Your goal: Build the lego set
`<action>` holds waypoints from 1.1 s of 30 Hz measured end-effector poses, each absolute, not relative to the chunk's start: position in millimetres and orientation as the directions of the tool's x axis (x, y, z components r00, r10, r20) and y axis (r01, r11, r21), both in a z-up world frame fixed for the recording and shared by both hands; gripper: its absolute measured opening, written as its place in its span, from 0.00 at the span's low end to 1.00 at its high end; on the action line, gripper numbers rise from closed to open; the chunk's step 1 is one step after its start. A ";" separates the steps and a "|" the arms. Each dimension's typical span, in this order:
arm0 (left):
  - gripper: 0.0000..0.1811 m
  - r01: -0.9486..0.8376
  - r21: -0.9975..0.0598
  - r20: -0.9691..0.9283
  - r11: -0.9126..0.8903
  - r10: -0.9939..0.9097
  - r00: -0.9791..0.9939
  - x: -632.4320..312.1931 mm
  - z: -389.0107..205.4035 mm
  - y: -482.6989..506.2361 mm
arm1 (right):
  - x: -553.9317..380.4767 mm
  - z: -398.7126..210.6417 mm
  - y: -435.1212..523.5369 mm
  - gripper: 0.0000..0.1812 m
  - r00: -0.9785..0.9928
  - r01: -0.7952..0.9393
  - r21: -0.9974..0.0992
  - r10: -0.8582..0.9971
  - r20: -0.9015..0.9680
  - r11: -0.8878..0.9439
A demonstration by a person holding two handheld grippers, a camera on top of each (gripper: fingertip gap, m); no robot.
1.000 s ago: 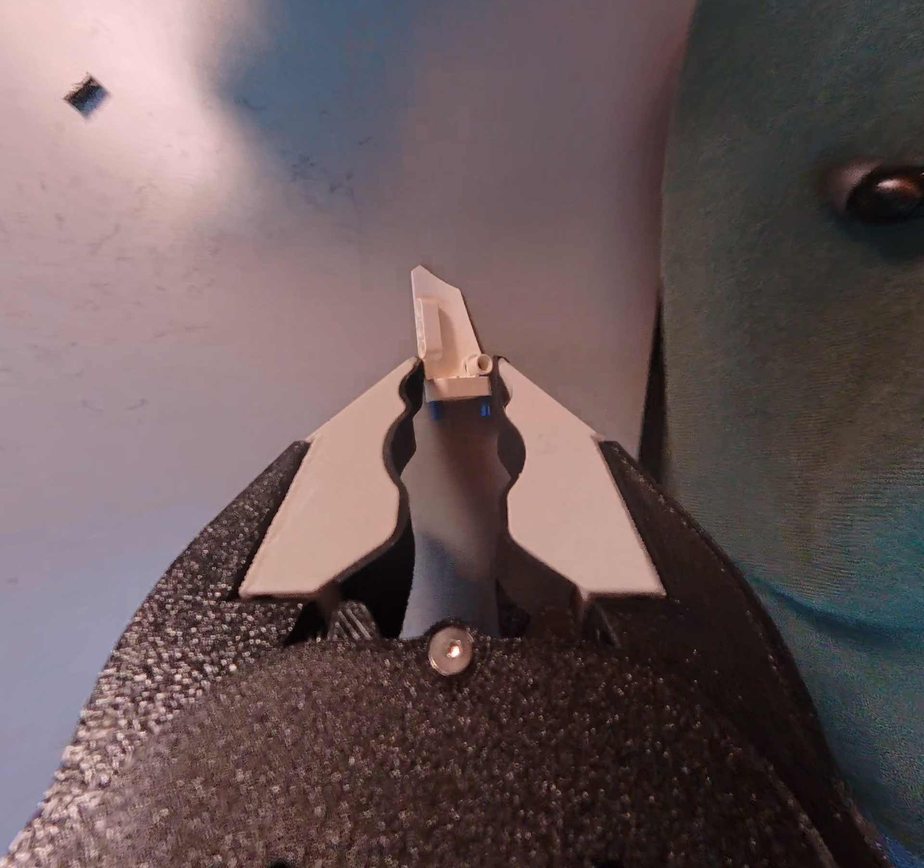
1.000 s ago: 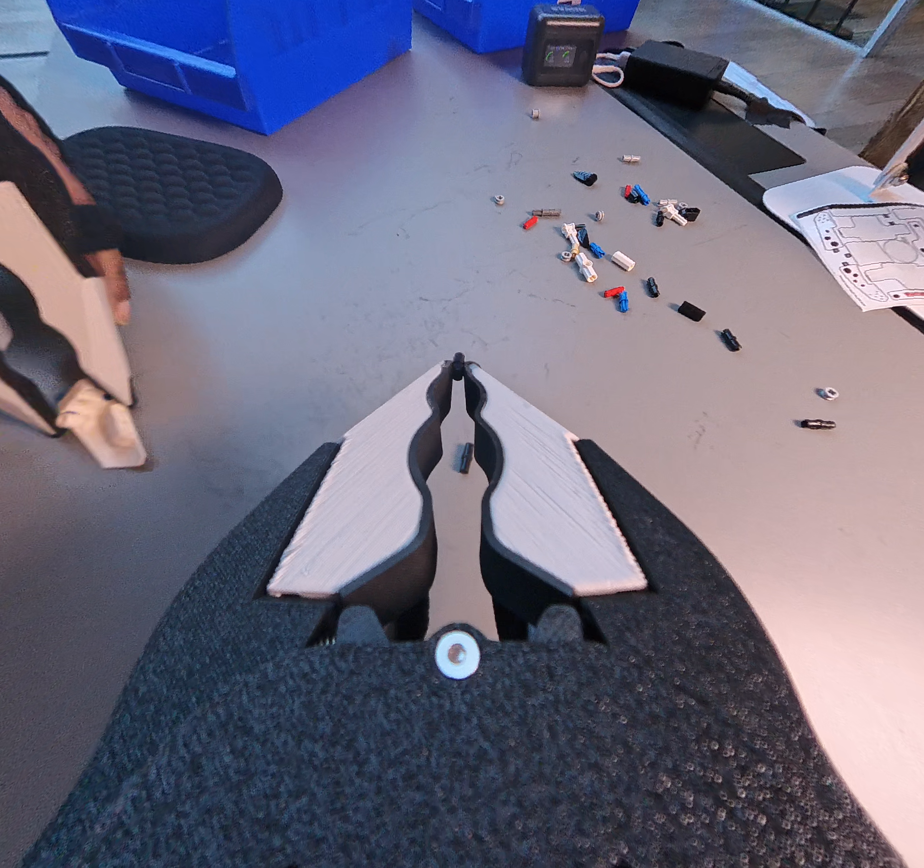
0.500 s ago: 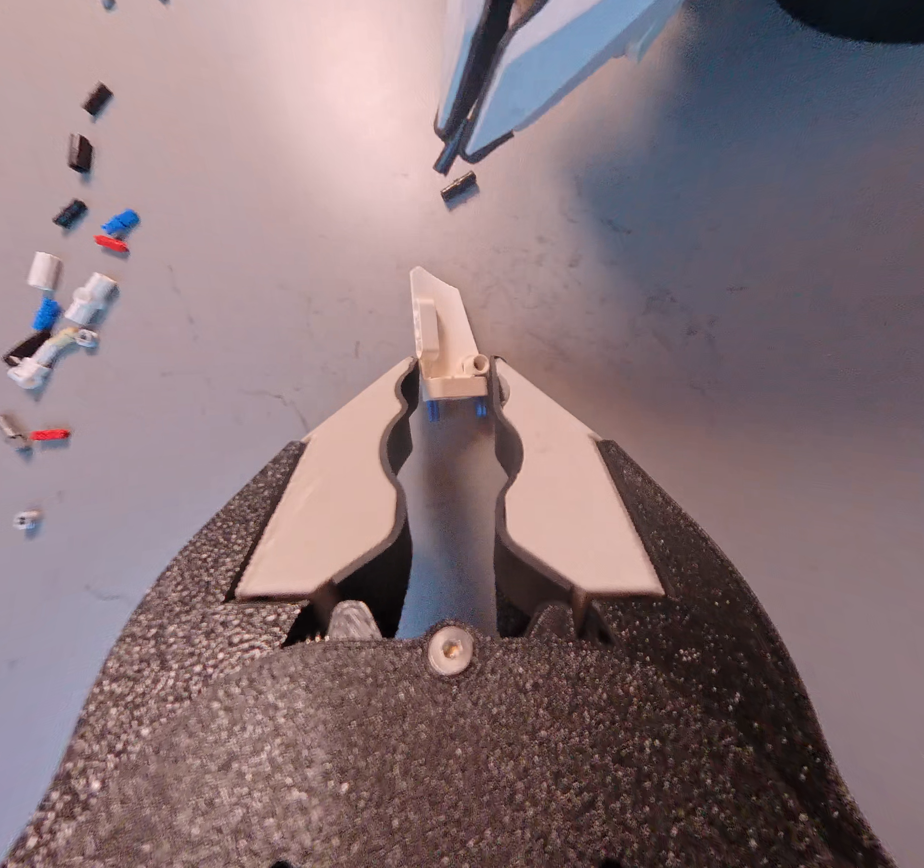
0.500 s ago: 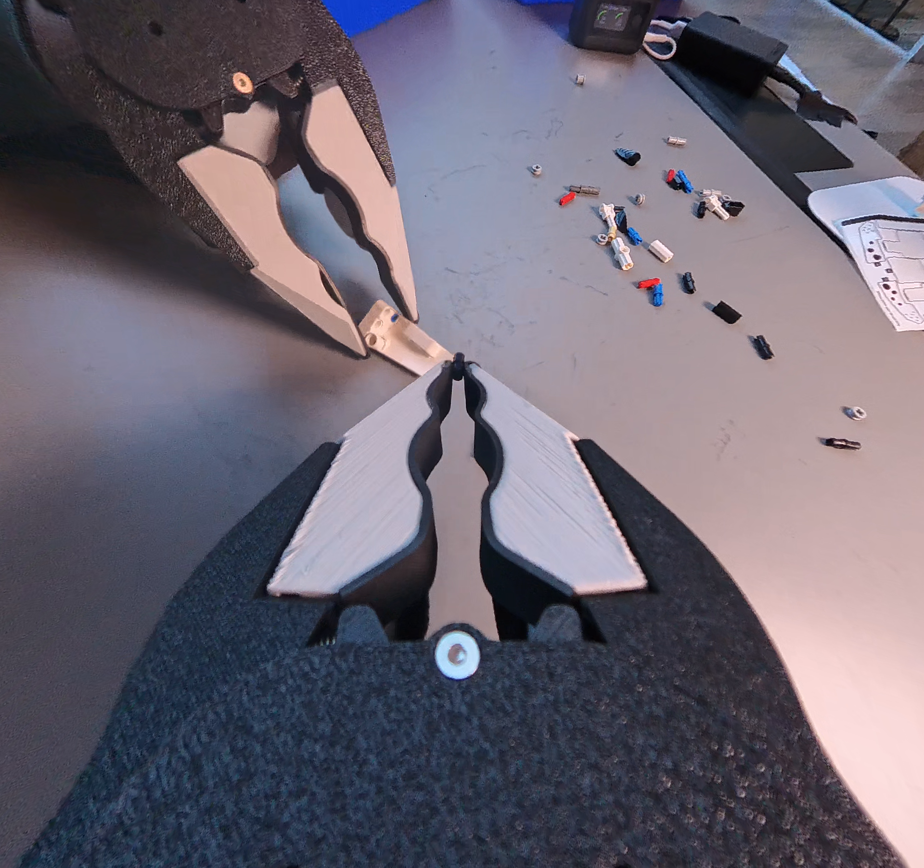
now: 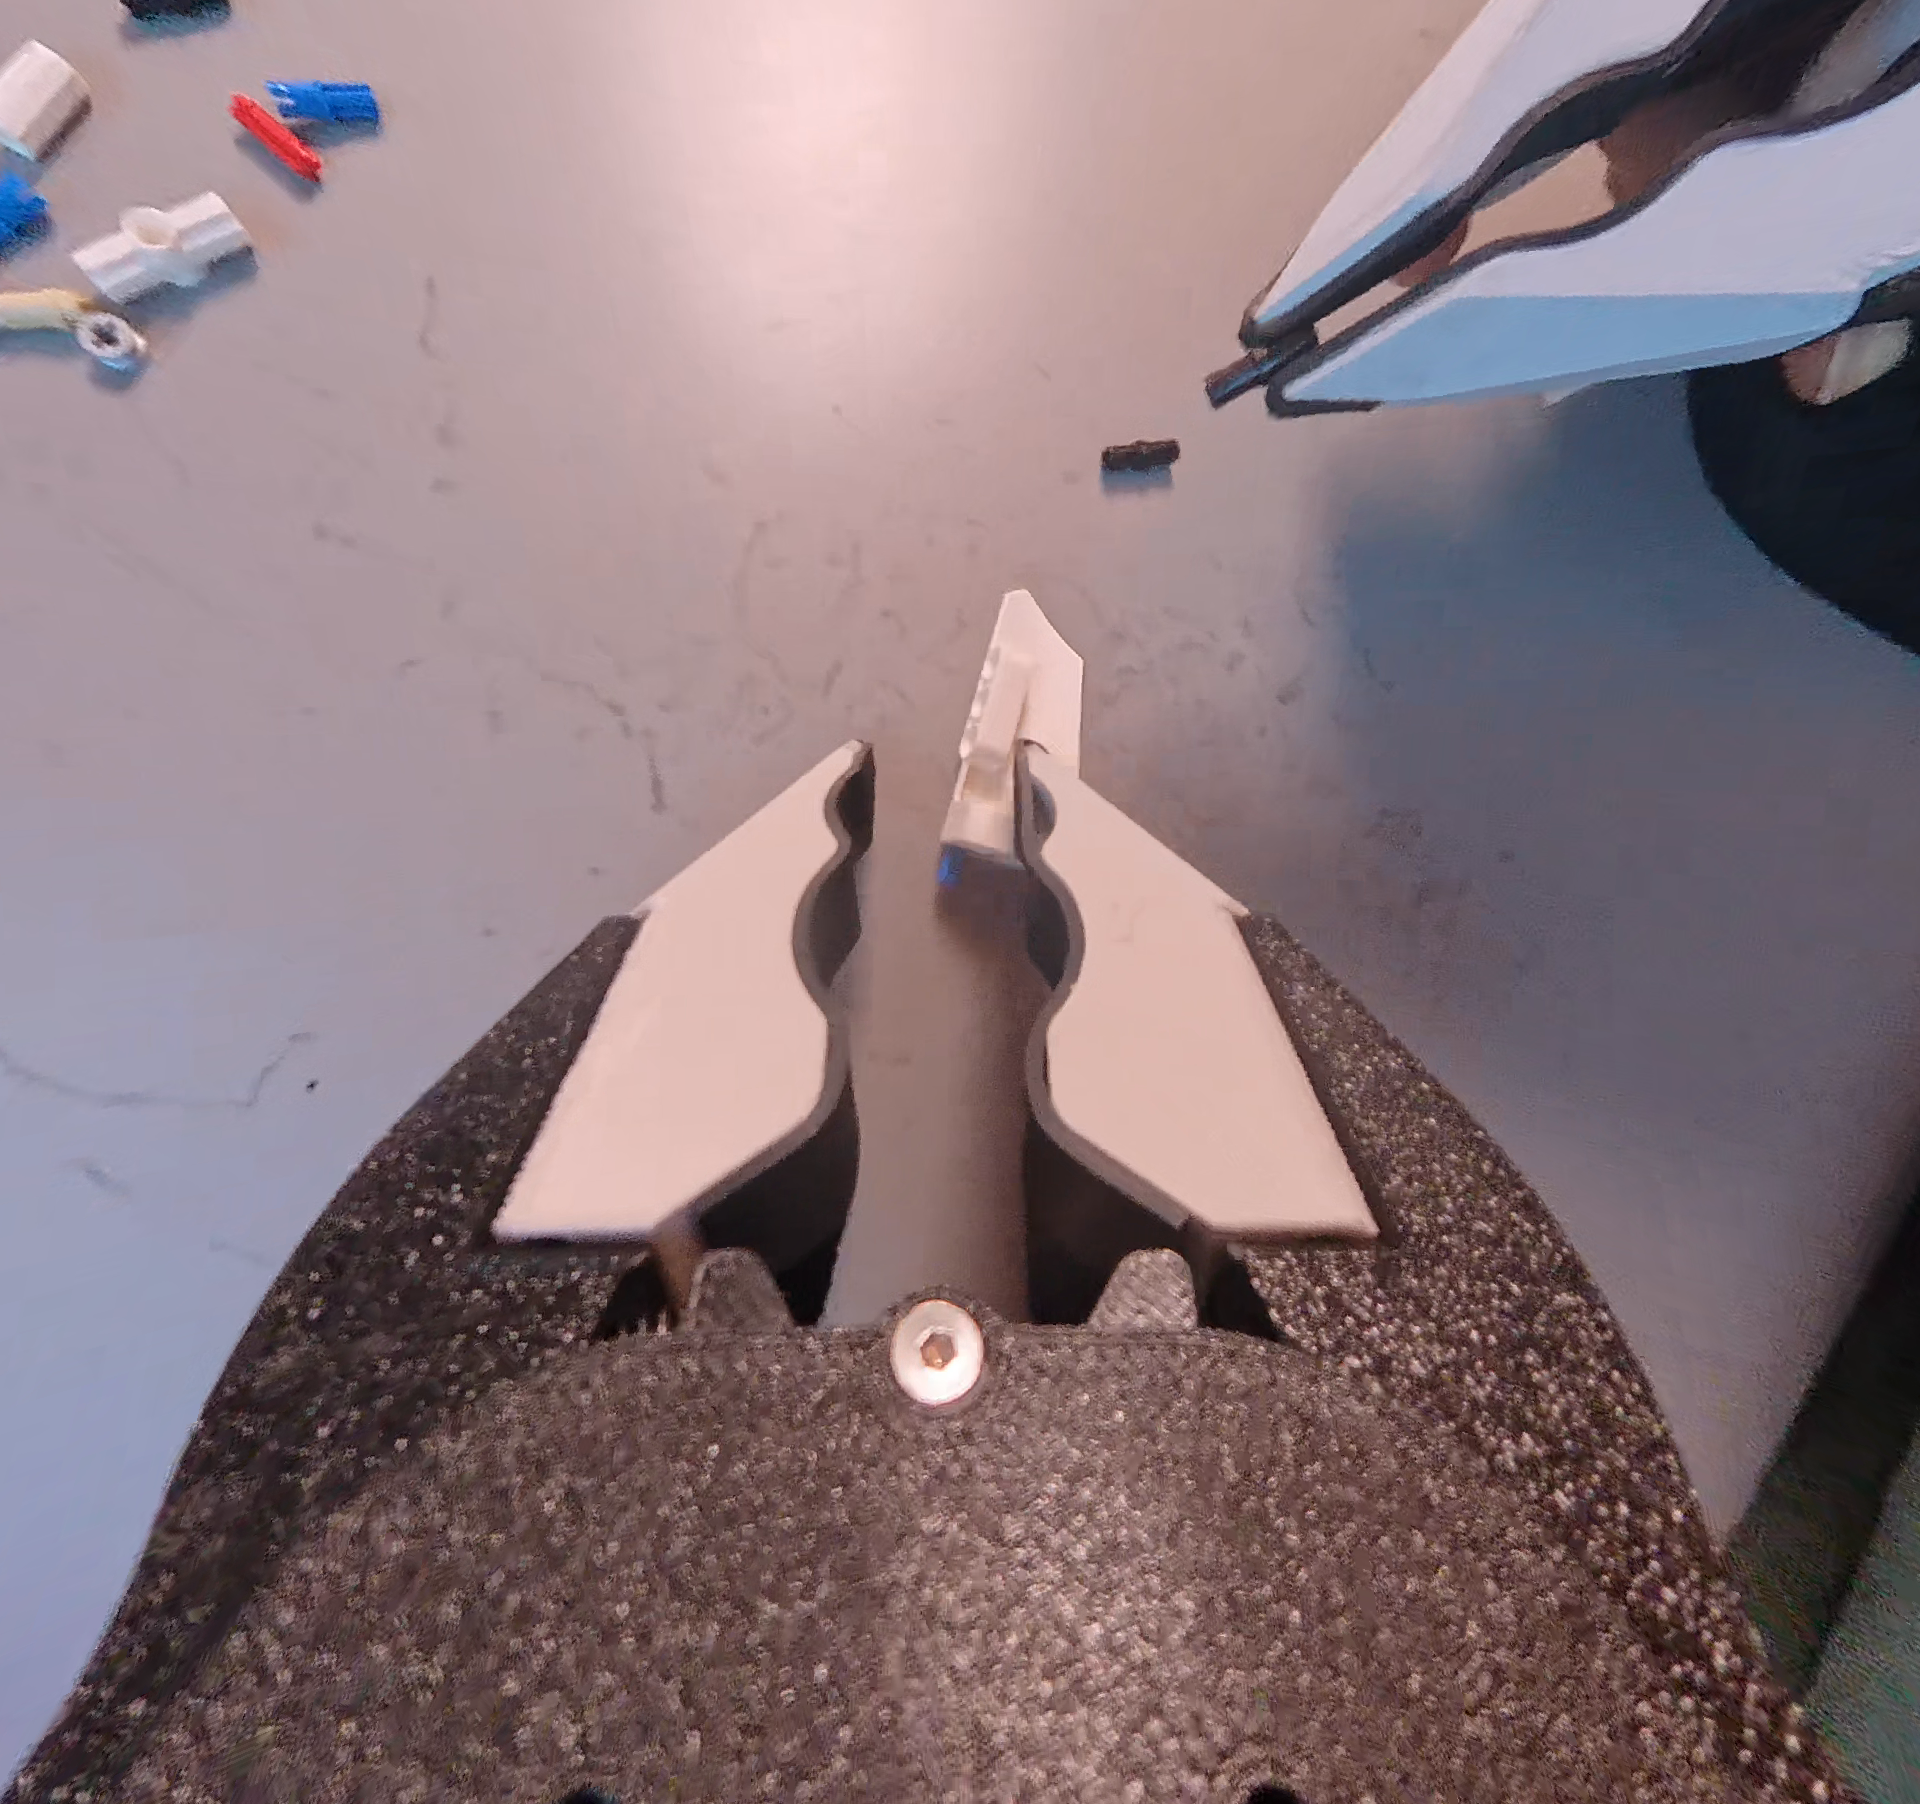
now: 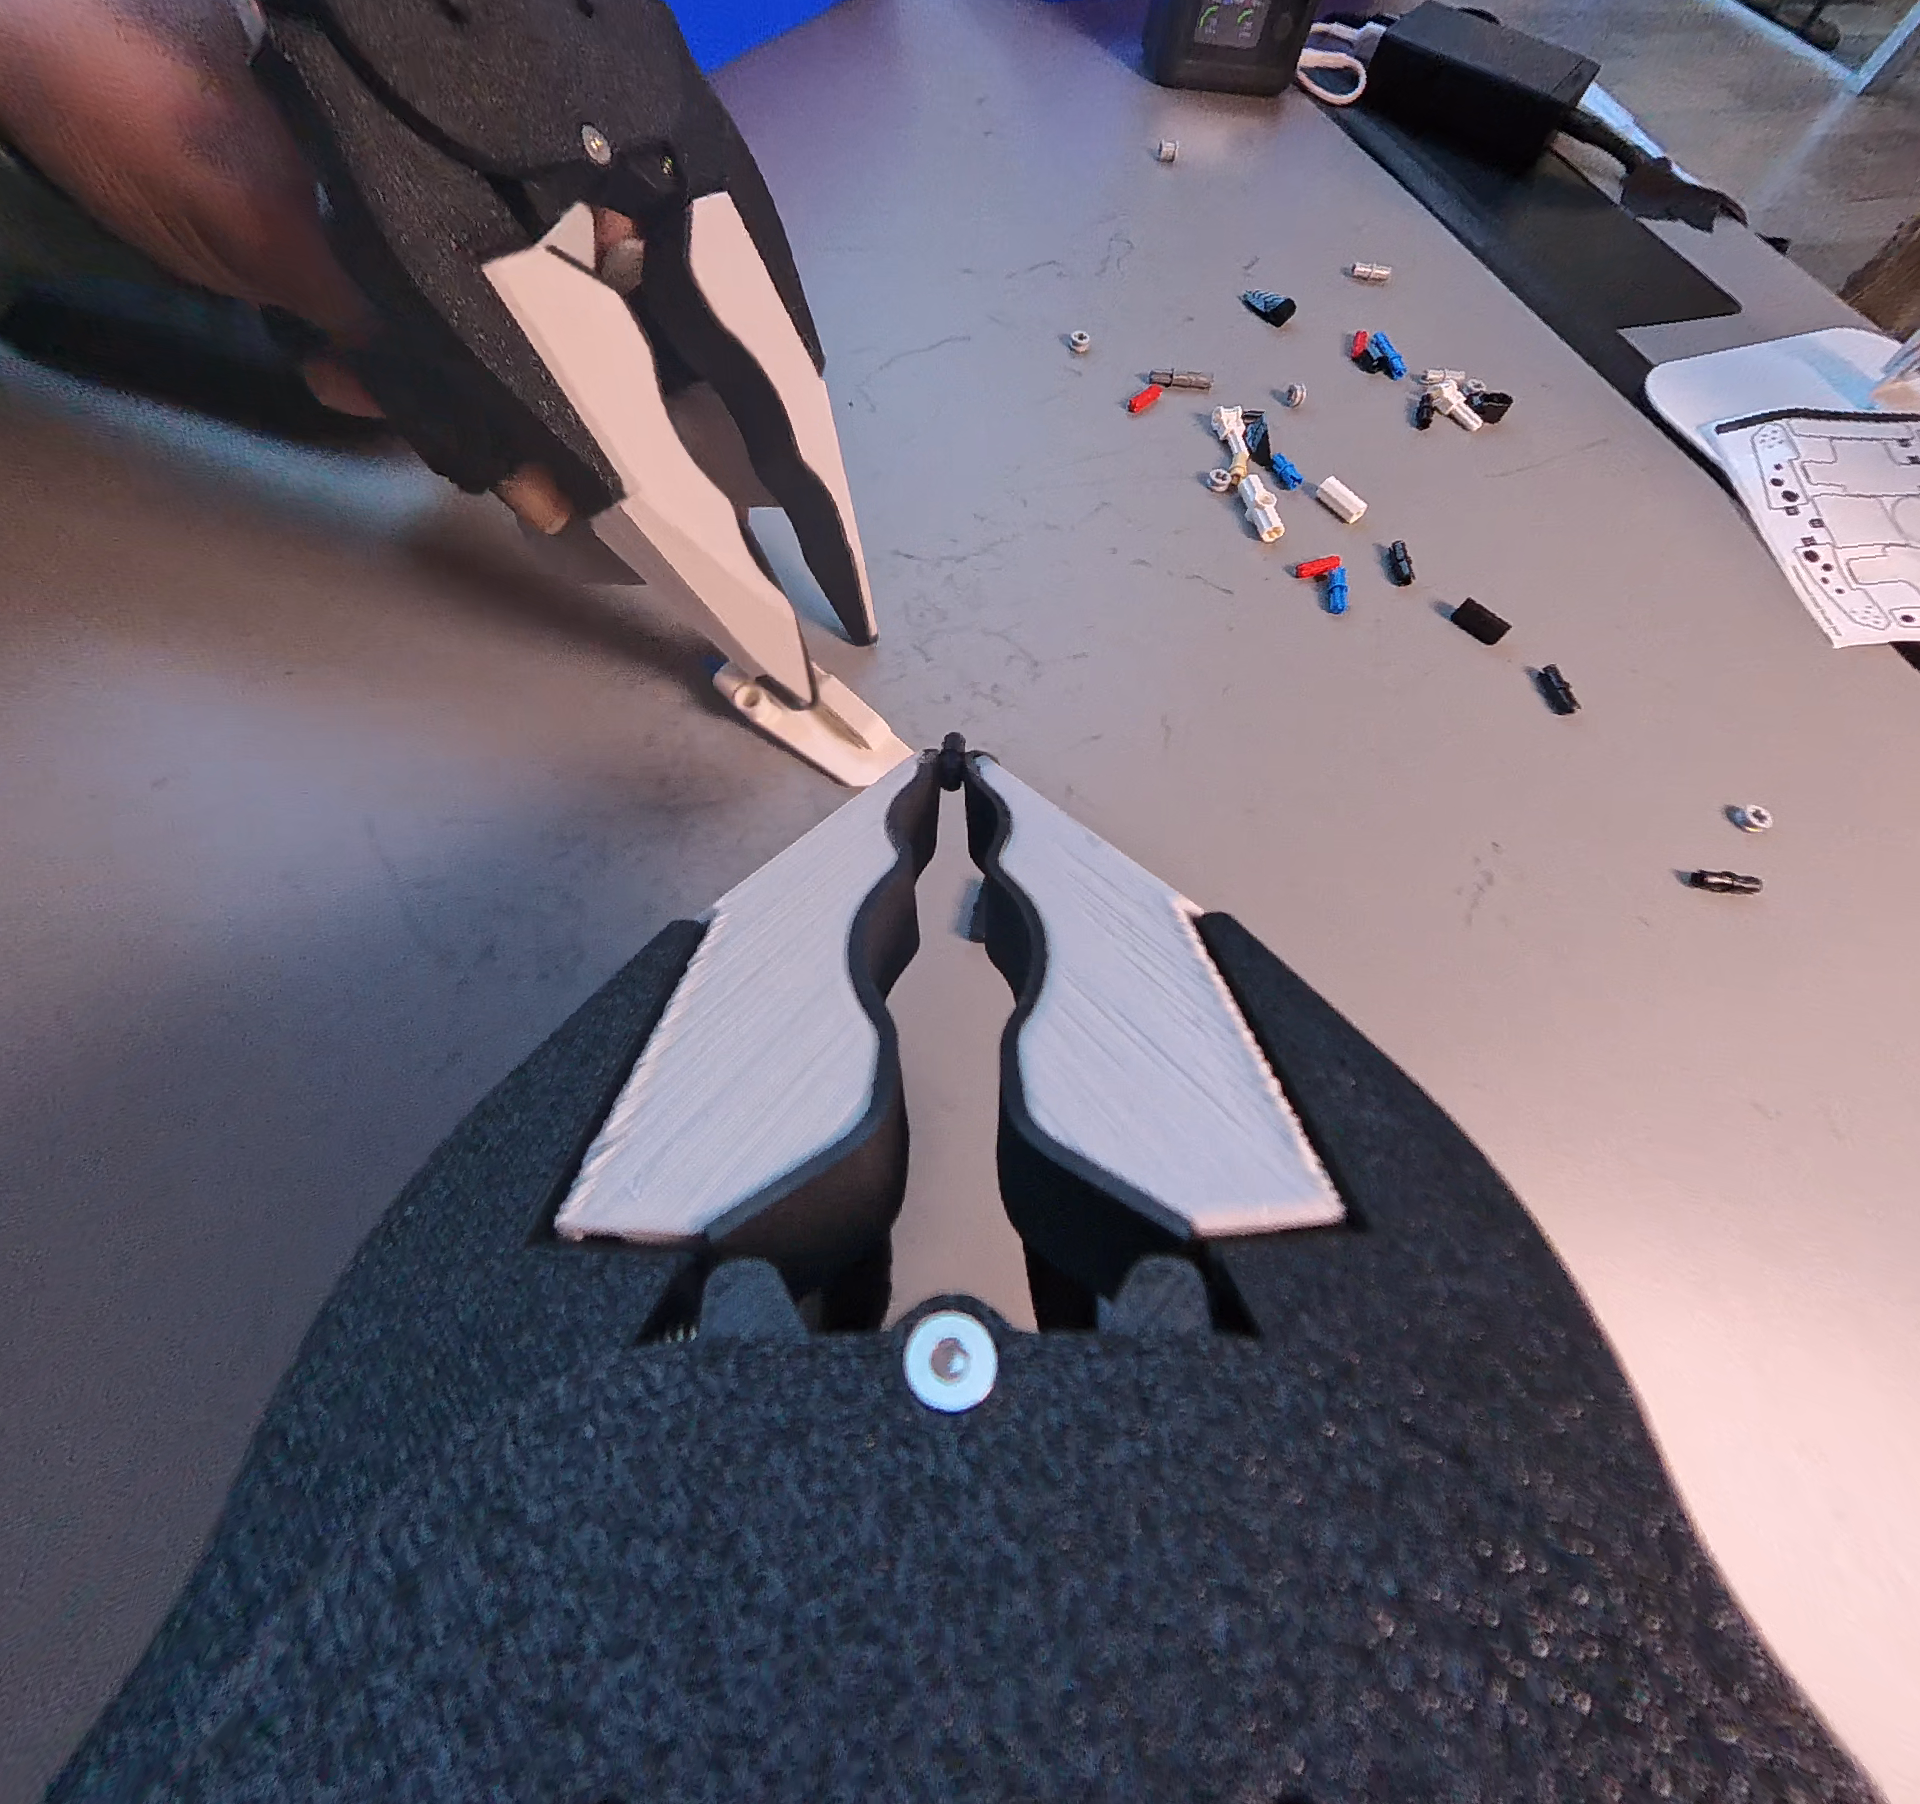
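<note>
My left gripper [image 5: 943, 767] stands with its fingers parted. The white angled panel piece [image 5: 1013, 715] lies against the inner face of one finger only, with open gap to the other, so it is not clamped. In the right wrist view the panel [image 6: 821, 715] rests on the grey table [image 6: 1091, 715], one finger tip over it.

My right gripper [image 6: 951, 767] is closed on one black pin [image 6: 952, 748], which protrudes from the tips.

Governing relation: the panel's long axis runs from the left gripper's tips toward the right gripper's tips, pointed end nearest the held pin, just beside it but apart. The right gripper is therefore the nearer tool for insertion, in my judgement.

Count, taking the panel as landmark: one panel; one held pin; one loose black pin [image 5: 1140, 453] between panel and right gripper [image 5: 1262, 372]. Beyond the panel lies a scatter of small parts [image 6: 1309, 466], in black, blue, red, white and grey, too small to count reliably.
</note>
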State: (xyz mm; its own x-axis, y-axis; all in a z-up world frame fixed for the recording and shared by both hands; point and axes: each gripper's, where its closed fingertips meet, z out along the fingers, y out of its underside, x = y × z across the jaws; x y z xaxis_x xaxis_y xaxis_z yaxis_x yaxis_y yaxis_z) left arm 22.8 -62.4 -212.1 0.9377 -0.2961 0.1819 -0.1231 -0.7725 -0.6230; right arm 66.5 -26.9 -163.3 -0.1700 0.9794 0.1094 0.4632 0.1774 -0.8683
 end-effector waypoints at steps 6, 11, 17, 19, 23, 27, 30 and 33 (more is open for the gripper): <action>0.07 -0.266 -0.593 0.051 -0.760 -0.364 0.930 31.1 -214.5 -66.0 | 69.5 -153.1 -25.5 0.02 -0.166 0.433 -0.884 0.979 0.114 0.176; 0.06 -0.372 -0.598 -0.033 -0.710 -0.442 0.897 44.7 -214.8 -66.8 | 70.2 -152.2 -29.2 0.02 -0.176 0.426 -0.885 0.977 0.124 0.189; 0.04 -0.556 -0.633 -0.246 -0.538 -0.542 0.804 46.3 -205.9 -54.9 | 70.8 -149.3 -32.2 0.02 -0.182 0.409 -0.885 0.970 0.162 0.224; 0.04 -0.673 -0.620 -0.420 -0.403 -0.554 0.719 42.7 -190.9 -47.9 | 72.0 -146.8 -31.1 0.02 -0.180 0.399 -0.890 0.971 0.157 0.219; 0.04 -0.901 -0.405 -0.761 -0.156 -0.488 0.427 33.9 -171.6 -38.6 | 72.7 -144.9 -29.2 0.02 -0.183 0.392 -0.896 0.972 0.146 0.208; 0.04 -0.979 -0.204 -0.877 -0.007 -0.443 0.186 34.8 -178.7 -35.9 | 71.8 -152.7 -29.6 0.02 -0.190 0.426 -0.875 0.968 0.163 0.231; 0.04 -0.989 -0.134 -0.907 0.064 -0.410 0.096 39.5 -182.8 -34.5 | 68.6 -161.0 -31.5 0.02 -0.207 0.472 -0.839 0.959 0.192 0.270; 0.04 -0.987 -0.119 -0.922 0.112 -0.382 0.068 42.5 -183.9 -33.6 | 66.8 -170.5 -30.2 0.02 -0.229 0.532 -0.791 0.950 0.210 0.303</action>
State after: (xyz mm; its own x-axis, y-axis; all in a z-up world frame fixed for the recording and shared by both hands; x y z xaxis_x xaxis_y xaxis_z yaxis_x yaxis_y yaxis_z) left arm 42.5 -33.6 -183.9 0.0678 -0.3821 -0.9216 -0.9866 0.1118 -0.1190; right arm 66.8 -30.2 -170.5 -0.2292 0.9505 0.2099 0.5321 0.3030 -0.7907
